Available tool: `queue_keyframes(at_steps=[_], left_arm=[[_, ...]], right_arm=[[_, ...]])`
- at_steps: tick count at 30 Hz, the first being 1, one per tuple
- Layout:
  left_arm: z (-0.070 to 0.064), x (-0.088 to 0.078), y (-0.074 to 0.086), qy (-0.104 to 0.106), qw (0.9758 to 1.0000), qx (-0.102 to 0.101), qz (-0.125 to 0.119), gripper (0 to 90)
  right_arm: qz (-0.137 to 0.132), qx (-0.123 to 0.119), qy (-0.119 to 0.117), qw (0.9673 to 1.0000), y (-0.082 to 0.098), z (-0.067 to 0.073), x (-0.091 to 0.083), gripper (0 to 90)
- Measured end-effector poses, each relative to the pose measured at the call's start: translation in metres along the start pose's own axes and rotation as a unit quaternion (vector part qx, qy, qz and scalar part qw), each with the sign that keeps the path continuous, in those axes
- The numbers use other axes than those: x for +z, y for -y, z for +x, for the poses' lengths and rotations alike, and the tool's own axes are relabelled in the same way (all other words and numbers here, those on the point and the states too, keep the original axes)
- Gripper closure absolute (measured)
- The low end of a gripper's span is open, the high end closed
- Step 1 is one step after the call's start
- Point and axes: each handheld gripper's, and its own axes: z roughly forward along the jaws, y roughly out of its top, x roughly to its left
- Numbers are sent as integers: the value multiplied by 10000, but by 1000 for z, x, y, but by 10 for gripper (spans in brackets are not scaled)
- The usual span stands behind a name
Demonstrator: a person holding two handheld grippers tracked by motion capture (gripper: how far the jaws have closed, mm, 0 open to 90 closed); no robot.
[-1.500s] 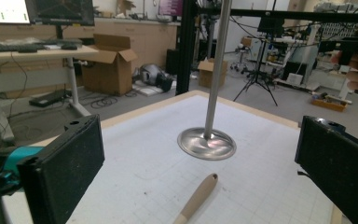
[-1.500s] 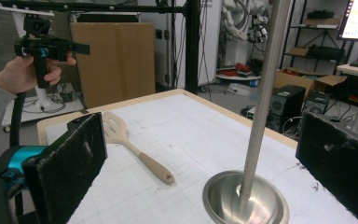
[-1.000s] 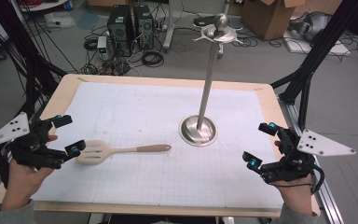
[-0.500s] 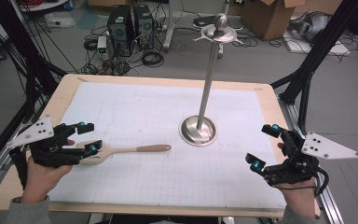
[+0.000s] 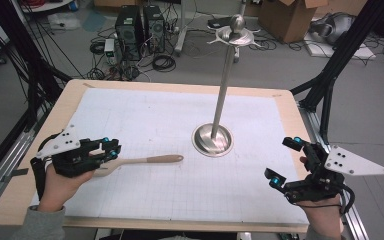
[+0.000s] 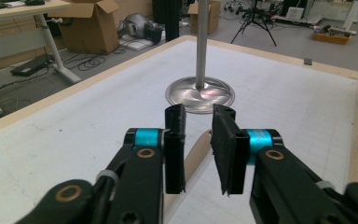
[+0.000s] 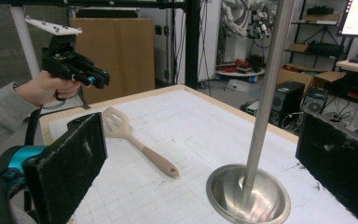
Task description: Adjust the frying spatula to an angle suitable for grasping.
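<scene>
The beige wooden slotted spatula lies flat on the white gridded table mat at about eight o'clock from the tall steel stand; the left gripper hovers above its blade — jaws just narrowing, nothing clamped; the right gripper holds wide open at four o'clock — empty.

L hand-held gripper moved over spatula head, jaws closing.

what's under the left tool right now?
Under the left tool, held above the table in the right gripper view, lies the beige slotted spatula on the white gridded mat. From the high view its slotted head is covered; only the handle shows.
</scene>
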Motion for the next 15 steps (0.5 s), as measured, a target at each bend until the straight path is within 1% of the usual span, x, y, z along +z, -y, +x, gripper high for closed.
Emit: queue_keyframes(at_steps=[3, 4, 7, 11, 13, 15], left_arm=[[-1, 6, 2, 9, 10000, 22, 38, 806], [-1, 8, 3, 20, 10000, 33, 60, 816], [-1, 14, 6, 58, 9999, 90, 110, 861], [-1, 21, 12, 64, 9998, 47, 198, 888], [1, 24, 16, 109, 9997, -8, 212, 892], [2, 28, 22, 88, 9996, -53, 276, 894]], right_arm=[[19, -42, 27, 10000, -1, 3, -1, 7], [55, 3, 29, 10000, -1, 5, -1, 7], [73, -39, 23, 10000, -1, 5, -1, 7], [71, -31, 24, 10000, 1, 3, 0, 7], [93, -6, 5, 10000, 1, 3, 0, 7], [75, 2, 10, 10000, 2, 3, 0, 7]])
